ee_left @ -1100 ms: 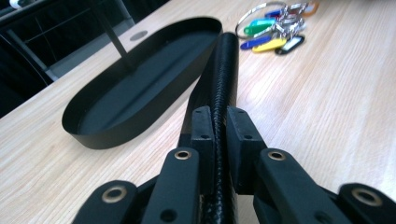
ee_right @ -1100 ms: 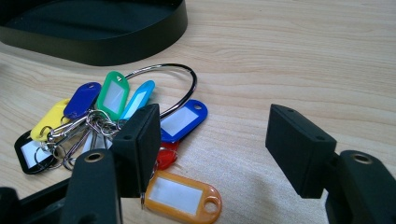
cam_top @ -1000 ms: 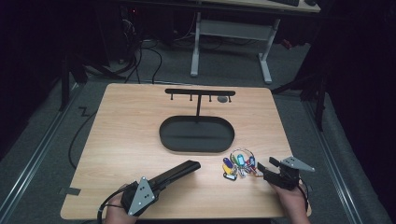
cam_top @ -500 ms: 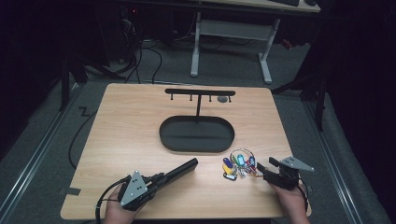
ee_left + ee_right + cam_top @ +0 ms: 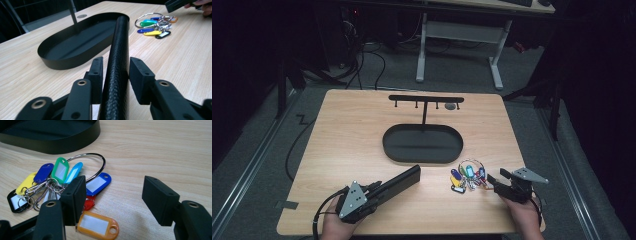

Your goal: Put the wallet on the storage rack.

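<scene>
On the counter (image 5: 342, 135) lie 1 long black case (image 5: 398, 180), 1 bunch of key tags (image 5: 466, 176) and 1 black oval tray (image 5: 422, 143) with 1 hook stand (image 5: 425, 99) rising from it. The case lies near the counter's front edge, left of the middle; its long axis runs slantwise, its far end pointing toward the tray's near rim. The left tongs (image 5: 115, 75) have just been opening: their jaws flank the case's near end, with a small gap on the right side. The right tongs (image 5: 115, 195) gape wide by the front right corner, 1 jaw over the tags, gripping nothing.
</scene>
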`<state>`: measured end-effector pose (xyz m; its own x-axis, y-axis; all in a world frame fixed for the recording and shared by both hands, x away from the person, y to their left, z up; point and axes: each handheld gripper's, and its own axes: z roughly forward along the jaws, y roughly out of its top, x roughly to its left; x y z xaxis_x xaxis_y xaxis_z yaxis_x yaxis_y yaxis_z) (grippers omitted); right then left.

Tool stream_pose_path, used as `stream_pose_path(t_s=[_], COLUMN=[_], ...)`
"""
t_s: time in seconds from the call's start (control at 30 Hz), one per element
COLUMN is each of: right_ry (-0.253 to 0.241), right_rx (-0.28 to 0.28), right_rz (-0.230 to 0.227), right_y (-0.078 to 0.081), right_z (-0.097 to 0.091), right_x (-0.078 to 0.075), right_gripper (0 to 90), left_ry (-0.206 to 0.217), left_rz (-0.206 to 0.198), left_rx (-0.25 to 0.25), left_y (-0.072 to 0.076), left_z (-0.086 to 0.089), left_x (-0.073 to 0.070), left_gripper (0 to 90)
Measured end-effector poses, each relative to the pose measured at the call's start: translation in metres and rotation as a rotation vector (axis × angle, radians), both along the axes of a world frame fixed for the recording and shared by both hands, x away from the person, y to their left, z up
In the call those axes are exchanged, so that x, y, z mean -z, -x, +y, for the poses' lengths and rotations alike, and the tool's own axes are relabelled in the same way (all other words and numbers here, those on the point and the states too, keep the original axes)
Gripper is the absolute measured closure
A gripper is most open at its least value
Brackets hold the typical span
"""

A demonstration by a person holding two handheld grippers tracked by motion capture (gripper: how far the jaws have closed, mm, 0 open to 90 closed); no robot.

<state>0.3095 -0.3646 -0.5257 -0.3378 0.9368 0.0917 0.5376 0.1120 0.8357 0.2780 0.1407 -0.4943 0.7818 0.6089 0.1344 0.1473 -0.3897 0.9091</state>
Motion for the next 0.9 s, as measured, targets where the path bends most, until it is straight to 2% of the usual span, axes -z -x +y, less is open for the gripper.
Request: stream_pose_path(t_s=[0.17,0.23,0.3,0.4,0.5,0.63,0.67,0.7,0.77,0.83,0.9], right_ry=[0.001,-0.001,-0.001,-0.002,0.0,0.004,0.007,0.007,0.008,0.016,0.023], right_rx=[0.001,-0.001,-0.001,0.0,-0.003,-0.003,-0.001,-0.001,0.004,0.005,0.004], right_rz=[0.0,-0.002,-0.001,-0.003,-0.008,-0.013,-0.015,-0.015,-0.016,-0.021,-0.026], right_y=[0.0,0.001,0.001,0.001,0.001,0.001,0.001,0.001,0.002,0.002,0.003], right_z=[0.001,0.001,0.001,0.001,0.001,0.001,0.001,0.001,0.002,0.002,0.003], right_x=[0.0,0.0,0.0,0.0,0.0,0.0,0.0,0.0,0.0,0.0,0.0], right_gripper=[36.3,36.2,36.3,36.4,36.5,36.9,37.0,37.0,36.8,36.2,35.0], left_ry=[-0.036,-0.078,-0.091,-0.088,-0.097,-0.104,-0.125,-0.125,-0.148,-0.19,-0.25], left_rz=[0.01,0.022,0.021,0.034,0.041,0.078,0.099,0.099,0.125,0.137,0.141], left_rx=[0.006,0.01,0.004,-0.014,-0.023,-0.013,-0.005,-0.005,-0.003,0.006,-0.004], left_y=[-0.002,-0.003,-0.003,-0.005,-0.006,-0.009,-0.011,-0.011,-0.012,-0.014,-0.016], left_z=[-0.002,-0.004,-0.005,-0.005,-0.004,-0.005,-0.008,-0.008,-0.011,-0.015,-0.019], left_x=[0.002,0.004,0.005,0.004,0.003,-0.001,-0.005,-0.005,-0.008,-0.01,-0.011], left_gripper=[56.5,53.9,52.7,47.2,47.3,47.3,47.6,47.5,47.3,46.9,44.8])
